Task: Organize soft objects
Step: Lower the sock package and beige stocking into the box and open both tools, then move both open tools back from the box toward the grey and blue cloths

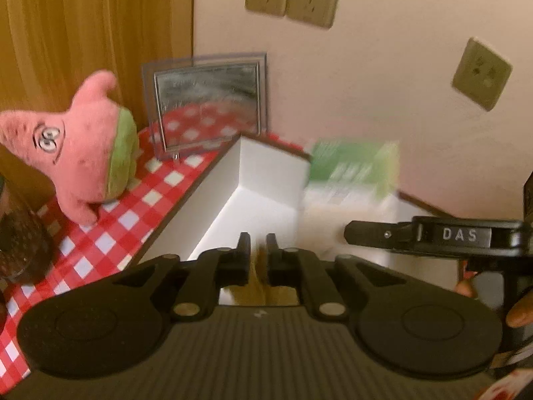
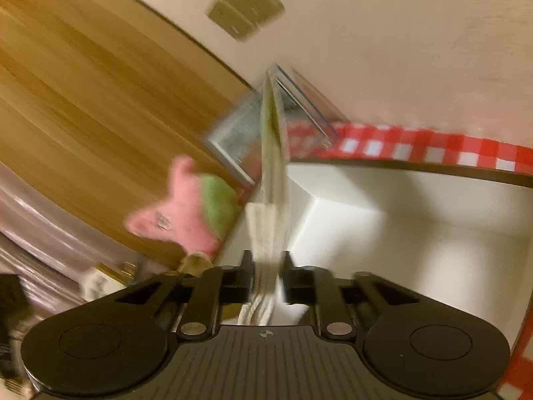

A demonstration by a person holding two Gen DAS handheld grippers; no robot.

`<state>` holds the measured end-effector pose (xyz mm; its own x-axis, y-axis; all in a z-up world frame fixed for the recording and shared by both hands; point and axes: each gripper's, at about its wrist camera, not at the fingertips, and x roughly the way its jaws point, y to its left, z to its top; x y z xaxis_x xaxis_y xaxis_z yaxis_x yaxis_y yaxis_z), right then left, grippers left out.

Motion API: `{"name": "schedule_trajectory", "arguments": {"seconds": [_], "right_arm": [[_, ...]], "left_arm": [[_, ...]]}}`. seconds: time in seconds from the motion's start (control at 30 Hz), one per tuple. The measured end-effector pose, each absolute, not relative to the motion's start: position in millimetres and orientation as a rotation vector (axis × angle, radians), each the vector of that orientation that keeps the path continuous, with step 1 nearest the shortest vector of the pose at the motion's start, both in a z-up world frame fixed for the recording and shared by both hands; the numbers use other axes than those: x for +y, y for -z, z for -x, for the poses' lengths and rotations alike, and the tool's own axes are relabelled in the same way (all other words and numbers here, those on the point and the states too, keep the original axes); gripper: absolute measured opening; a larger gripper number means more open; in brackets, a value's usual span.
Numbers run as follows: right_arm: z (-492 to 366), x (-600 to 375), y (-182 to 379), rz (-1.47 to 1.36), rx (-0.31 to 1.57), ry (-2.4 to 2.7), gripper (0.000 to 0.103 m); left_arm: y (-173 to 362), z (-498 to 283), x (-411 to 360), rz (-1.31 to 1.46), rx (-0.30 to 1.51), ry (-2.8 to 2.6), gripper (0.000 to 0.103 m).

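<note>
Now we hold both grippers over a white box (image 1: pixel 266 180) set beside the checked cloth (image 1: pixel 110 233). Our left gripper (image 1: pixel 258 250) has its jaws slightly apart, a tan strip in the gap; we cannot tell whether they press it. Our right gripper (image 2: pixel 266 263) has jaws apart around a pale folded cloth (image 2: pixel 271 200), probably loose. A pink plush (image 1: pixel 76 146) stands on the checked cloth, near a clear frame (image 1: pixel 206 100).

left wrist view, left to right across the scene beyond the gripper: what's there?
pink plush → framed mirror → white bin → green pack, blurred → right gripper's finger
</note>
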<state>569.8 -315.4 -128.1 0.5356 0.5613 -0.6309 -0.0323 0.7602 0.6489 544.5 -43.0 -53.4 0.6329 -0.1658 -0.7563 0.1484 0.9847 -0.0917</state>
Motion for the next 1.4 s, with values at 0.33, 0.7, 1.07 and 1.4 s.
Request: {"name": "schedule_trajectory", "arguments": {"seconds": [0.33, 0.7, 1.07, 1.4], "right_arm": [[-561, -310, 137, -0.393, 1.004, -0.324, 0.083], [-537, -311, 129, -0.373, 1.009, -0.318, 0.083], [-491, -318, 103, -0.343, 0.928, -0.313, 0.083], [-444, -324, 74, -0.349, 0.865, -0.325, 0.083]], "left_arm": [[78, -549, -39, 0.016, 0.939, 0.198, 0.018], [74, -531, -37, 0.020, 0.960, 0.221, 0.020], [50, -489, -33, 0.027, 0.943, 0.216, 0.026], [21, -436, -24, 0.036, 0.907, 0.192, 0.029]]}}
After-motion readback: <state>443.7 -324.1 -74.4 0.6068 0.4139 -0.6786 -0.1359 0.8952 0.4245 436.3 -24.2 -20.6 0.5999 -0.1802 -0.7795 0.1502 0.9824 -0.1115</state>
